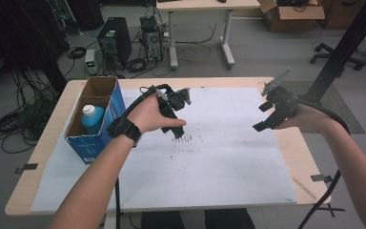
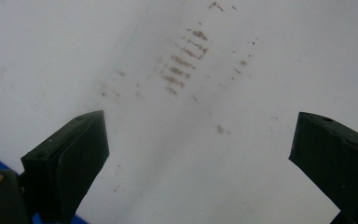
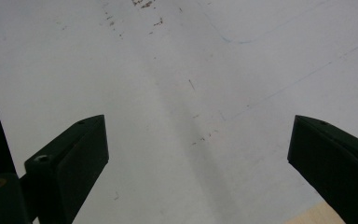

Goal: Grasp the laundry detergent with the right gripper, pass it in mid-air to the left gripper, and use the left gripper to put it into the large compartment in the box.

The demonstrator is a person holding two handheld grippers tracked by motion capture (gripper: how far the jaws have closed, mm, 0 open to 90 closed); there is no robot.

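Note:
Over the white sheet (image 1: 228, 157) that covers the table, my left gripper (image 1: 177, 130) is held by a hand and points down at a patch of brown smudges (image 1: 187, 139). Seen from the left gripper view, that gripper (image 2: 198, 154) is open with nothing between the jaws, and the smudges (image 2: 184, 60) lie ahead on the sheet. My right gripper (image 1: 263, 116) hangs above the sheet's right edge. It is also open (image 3: 198, 158) and empty, over bare sheet with faint pen lines.
A blue cardboard box (image 1: 116, 102) stands at the table's left with a blue white-capped bottle (image 1: 92, 118) inside. The bare wooden table edge (image 3: 314, 215) runs to the right of the sheet. A black slanted post (image 1: 343, 47) rises at the right.

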